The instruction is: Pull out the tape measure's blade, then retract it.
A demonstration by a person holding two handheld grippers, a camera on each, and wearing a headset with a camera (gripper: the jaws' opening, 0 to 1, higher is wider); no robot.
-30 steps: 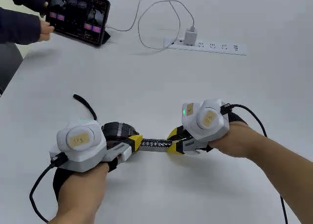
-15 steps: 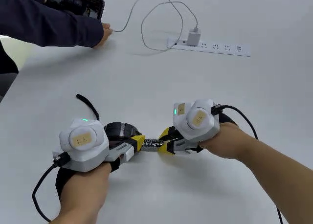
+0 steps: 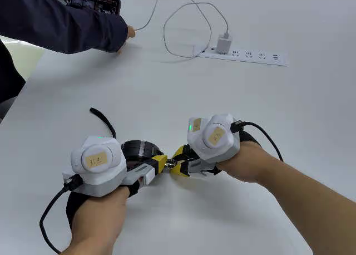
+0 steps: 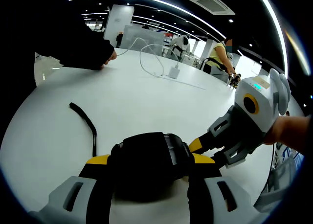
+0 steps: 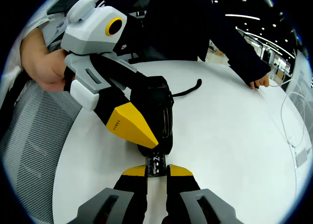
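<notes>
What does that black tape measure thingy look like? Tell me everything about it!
The tape measure has a chunky, rounded black case that looks like rubbery plastic. It sits on the white table, clamped from both sides by the left gripper's yellow-tipped jaws. A thin black strap trails from it across the table. Just a short stub of its blade, printed with numbers, sticks out, and the right gripper pinches that end.

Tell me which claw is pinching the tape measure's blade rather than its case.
The right claw: it grips the short dark numbered blade, while the left claw clamps the black round case.
</notes>
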